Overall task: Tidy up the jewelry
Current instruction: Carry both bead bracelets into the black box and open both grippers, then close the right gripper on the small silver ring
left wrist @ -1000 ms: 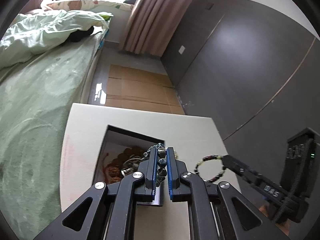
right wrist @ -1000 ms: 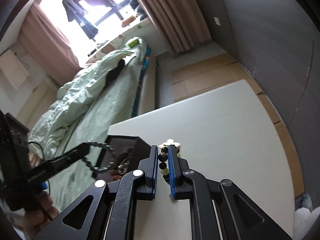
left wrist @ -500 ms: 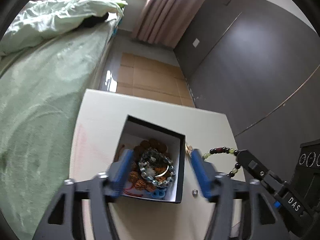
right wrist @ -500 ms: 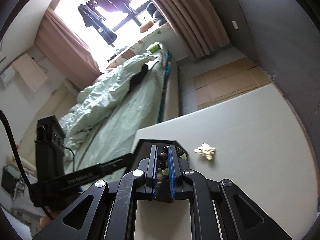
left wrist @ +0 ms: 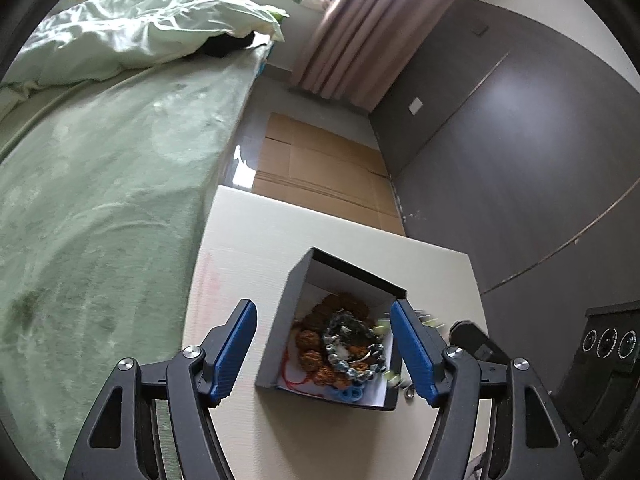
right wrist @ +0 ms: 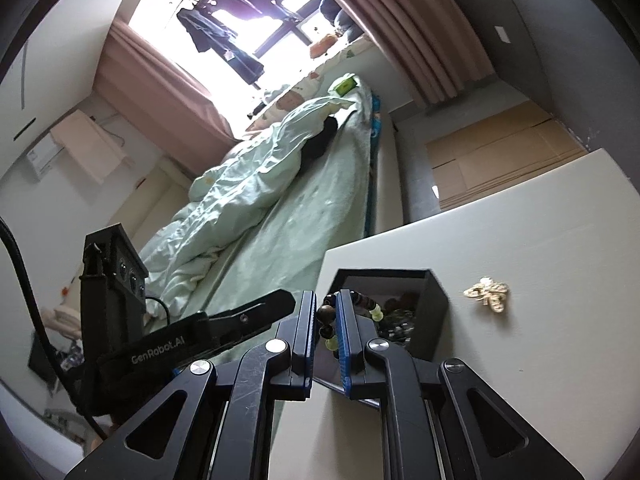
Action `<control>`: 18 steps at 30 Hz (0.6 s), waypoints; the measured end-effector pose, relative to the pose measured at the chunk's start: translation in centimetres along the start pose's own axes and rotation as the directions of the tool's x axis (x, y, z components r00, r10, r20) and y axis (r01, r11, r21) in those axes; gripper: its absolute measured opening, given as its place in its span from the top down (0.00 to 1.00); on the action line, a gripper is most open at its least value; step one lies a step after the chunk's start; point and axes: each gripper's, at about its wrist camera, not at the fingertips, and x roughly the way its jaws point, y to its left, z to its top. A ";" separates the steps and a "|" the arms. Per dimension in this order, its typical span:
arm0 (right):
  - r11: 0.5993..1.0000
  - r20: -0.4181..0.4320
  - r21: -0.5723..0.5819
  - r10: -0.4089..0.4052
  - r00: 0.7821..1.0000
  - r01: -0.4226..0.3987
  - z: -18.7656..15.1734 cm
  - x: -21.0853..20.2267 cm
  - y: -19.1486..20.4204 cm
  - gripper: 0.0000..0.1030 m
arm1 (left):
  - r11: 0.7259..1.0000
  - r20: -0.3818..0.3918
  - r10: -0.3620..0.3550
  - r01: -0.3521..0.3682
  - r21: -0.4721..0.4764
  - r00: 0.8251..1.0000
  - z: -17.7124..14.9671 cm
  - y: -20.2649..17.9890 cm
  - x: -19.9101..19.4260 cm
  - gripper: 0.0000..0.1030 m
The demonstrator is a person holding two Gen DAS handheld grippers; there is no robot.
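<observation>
A black open box (left wrist: 280, 340) with a white lining stands on the cream table (left wrist: 248, 240); it holds brown beads and a grey-blue bead bracelet (left wrist: 352, 350). My left gripper (left wrist: 323, 312) hovers over the box, its jaws still opening and straddling it without touching anything. My right gripper (right wrist: 323, 300) is shut on a bracelet of dark and green beads (right wrist: 325, 314), held at the box's (right wrist: 432, 308) near left corner. Its tip (left wrist: 468, 332) shows right of the box in the left wrist view. A gold brooch (right wrist: 488, 288) lies on the table right of the box.
A bed with green bedding (left wrist: 100, 160) runs along the table's left side. Flattened cardboard (left wrist: 316, 160) covers the floor beyond the table, by a dark wall (left wrist: 520, 140). A small metal piece (left wrist: 409, 394) lies by the box's right corner.
My left jaws opened wide and the grey-blue bracelet they held now lies in the box. The right gripper carried its dark and green bracelet left, up to the box.
</observation>
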 end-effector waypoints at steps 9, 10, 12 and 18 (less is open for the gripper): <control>0.993 -0.028 -0.031 -0.115 0.993 0.114 0.5 -2.3 -1.6 0.36 | 0.998 0.024 0.006 -0.008 0.057 1.000 -0.2 -0.9 -0.7 0.28; 0.991 -0.029 -0.040 -0.126 0.992 0.125 0.5 -2.7 -1.9 0.36 | 0.998 0.024 0.002 -0.004 0.066 1.000 -0.2 -1.1 -0.8 0.23; 0.984 -0.040 -0.079 -0.164 0.986 0.160 0.4 -3.4 -2.3 0.36 | 0.996 0.024 0.001 -0.003 0.084 1.000 -0.4 -1.7 -0.8 0.18; 0.948 -0.111 -0.207 -0.267 0.957 0.240 -0.7 -3.6 -3.1 0.36 | 0.991 -0.009 -0.010 0.011 0.137 1.000 -0.9 -3.0 -0.3 0.17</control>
